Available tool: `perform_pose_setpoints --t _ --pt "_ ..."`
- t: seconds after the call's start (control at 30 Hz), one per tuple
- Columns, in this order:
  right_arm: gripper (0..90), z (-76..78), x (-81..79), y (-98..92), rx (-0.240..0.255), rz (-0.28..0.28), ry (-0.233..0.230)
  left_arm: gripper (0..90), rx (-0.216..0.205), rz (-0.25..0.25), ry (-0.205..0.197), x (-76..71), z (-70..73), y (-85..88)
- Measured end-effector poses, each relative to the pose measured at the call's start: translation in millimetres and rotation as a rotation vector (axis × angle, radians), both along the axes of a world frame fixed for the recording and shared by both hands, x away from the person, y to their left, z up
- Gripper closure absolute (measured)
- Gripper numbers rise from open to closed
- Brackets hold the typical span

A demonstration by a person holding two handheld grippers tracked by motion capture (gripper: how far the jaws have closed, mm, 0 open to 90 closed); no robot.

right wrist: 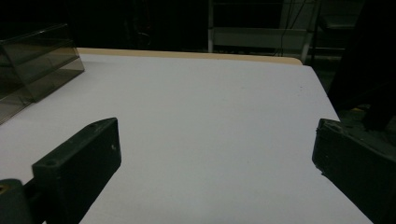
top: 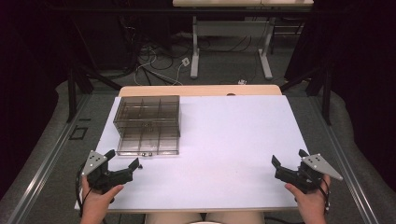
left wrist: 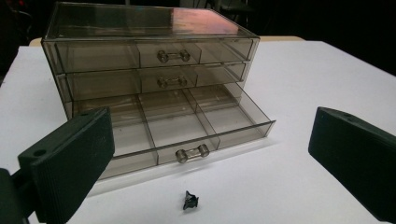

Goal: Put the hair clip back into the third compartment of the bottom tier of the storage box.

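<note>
A small black clip-like object lies on the white table at the lower centre of the left gripper view, just in front of the pulled-out bottom drawer of a smoky transparent plastic three-drawer chest, which stands at the upper left of the table. The left tool, lower left, gapes wide with nothing in it. The right tool, lower right, is likewise spread and empty.

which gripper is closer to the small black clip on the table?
Left. The left gripper sits just short of the small black clip, which lies in front of the drawer unit. The right gripper is across the table, far off.
</note>
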State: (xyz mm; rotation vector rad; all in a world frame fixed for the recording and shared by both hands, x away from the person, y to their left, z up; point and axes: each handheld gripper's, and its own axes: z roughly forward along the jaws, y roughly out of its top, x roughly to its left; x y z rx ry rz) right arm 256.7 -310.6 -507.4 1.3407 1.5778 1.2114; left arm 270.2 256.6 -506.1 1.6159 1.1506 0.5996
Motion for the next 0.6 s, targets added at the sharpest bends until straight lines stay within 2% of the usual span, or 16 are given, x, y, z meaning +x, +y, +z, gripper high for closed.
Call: perform_pose_setpoints --t 0.03,0.13,0.4,0.53,0.6 --pt "0.7 -1.1 0.2 -1.2 -0.004 -0.006 -0.011 0.2 0.008 -0.001 -0.003 0.3 0.0 -1.5" --pt "2.5 -3.9 1.1 -2.7 0.009 0.002 0.007 0.3 0.033 -0.012 -0.008 1.1 -1.6 -6.8" --pt "7.4 -5.5 1.9 -1.7 -0.013 0.035 0.006 0.3 0.025 -0.027 0.000 0.9 -2.4 -10.3" --pt "7.7 -5.9 1.3 -1.8 -0.010 0.022 0.001 0.6 0.011 -0.026 -0.003 0.1 -0.5 -10.5" --pt "7.7 -5.8 0.4 -2.0 -0.005 0.021 0.017 1.5 0.009 -0.030 0.004 0.2 1.3 -9.1"
